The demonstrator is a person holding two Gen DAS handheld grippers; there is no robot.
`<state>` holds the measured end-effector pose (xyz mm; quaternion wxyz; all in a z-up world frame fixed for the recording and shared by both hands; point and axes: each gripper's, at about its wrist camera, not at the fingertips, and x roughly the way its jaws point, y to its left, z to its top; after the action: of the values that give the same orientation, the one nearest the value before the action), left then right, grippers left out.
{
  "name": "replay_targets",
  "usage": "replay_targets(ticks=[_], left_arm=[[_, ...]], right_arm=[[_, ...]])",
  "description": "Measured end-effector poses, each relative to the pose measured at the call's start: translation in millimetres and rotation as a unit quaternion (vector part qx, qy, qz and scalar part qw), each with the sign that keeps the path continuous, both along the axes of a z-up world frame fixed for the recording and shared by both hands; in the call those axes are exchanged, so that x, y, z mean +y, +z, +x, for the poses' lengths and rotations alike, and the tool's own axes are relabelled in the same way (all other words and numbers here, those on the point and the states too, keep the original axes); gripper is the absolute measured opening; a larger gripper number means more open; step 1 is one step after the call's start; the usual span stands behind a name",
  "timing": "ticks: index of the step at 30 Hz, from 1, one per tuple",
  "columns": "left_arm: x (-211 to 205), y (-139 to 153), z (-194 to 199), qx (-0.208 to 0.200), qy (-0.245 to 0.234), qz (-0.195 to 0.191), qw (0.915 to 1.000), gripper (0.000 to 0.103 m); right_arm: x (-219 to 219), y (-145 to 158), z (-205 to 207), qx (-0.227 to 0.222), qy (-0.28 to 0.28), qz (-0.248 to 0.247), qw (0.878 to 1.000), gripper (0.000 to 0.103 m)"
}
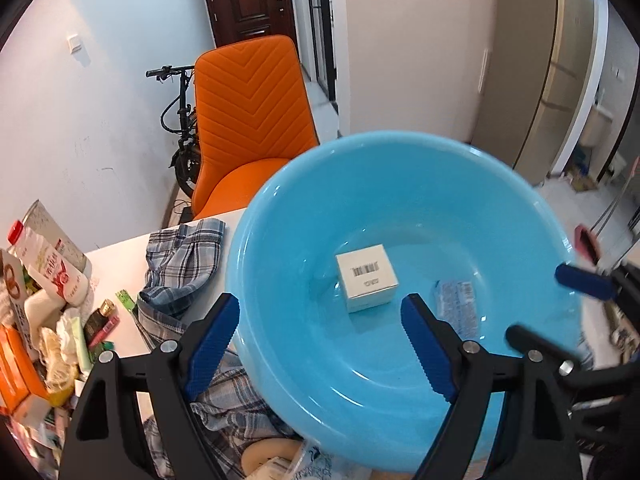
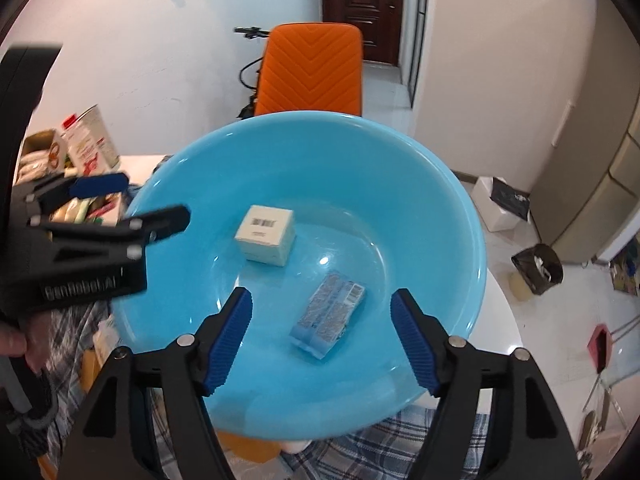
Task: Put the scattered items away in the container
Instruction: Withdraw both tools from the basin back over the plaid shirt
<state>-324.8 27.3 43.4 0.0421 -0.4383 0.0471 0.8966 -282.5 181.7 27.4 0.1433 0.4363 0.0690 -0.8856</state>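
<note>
My left gripper (image 1: 320, 340), right gripper (image 2: 322, 336): jaws apart, empty, above blue basin (image 2: 460, 216); white box (image 2: 266, 234) far, packet (image 2: 330, 314) near.

I read little here. The left claw (image 2: 132, 204), at nine o'clock in my right wrist view, carries raised lettering on its black body that looks like "GenRobot.AI". The white box (image 2: 265, 234) shows a barcode on top, its small print too fine to read. The blue packet (image 2: 329, 314) has illegible print.

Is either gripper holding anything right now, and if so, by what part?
Nothing is held. Left gripper and right gripper hover open over the blue basin.
</note>
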Motion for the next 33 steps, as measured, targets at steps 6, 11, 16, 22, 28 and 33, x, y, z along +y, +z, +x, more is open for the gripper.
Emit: replay_targets(ticks=[6, 11, 16, 22, 28, 33], left_arm=[[-11, 11, 17, 0.017, 0.002, 0.024, 0.9996, 0.085], [-31, 3, 34, 0.009, 0.019, 0.054, 0.9983, 0.085], [-40, 0, 47, 0.003, 0.018, 0.052, 0.9985, 0.085], [-45, 10, 72, 0.027, 0.015, 0.044, 0.9986, 0.085], [-49, 17, 107, 0.042, 0.000, 0.051, 0.9978, 0.085], [-47, 15, 129, 0.031, -0.021, 0.072, 0.9967, 0.085]], right_arm=[[-2, 11, 20, 0.020, 0.009, -0.002, 1.000, 0.071], [-5, 19, 40, 0.038, 0.017, 0.006, 0.999, 0.072], [-13, 28, 59, 0.055, 0.026, 0.008, 0.998, 0.073], [-22, 37, 84, 0.071, 0.042, 0.005, 0.997, 0.076], [-24, 38, 109, 0.086, 0.041, -0.011, 0.995, 0.081], [-24, 34, 130, 0.081, 0.042, -0.035, 0.995, 0.082]])
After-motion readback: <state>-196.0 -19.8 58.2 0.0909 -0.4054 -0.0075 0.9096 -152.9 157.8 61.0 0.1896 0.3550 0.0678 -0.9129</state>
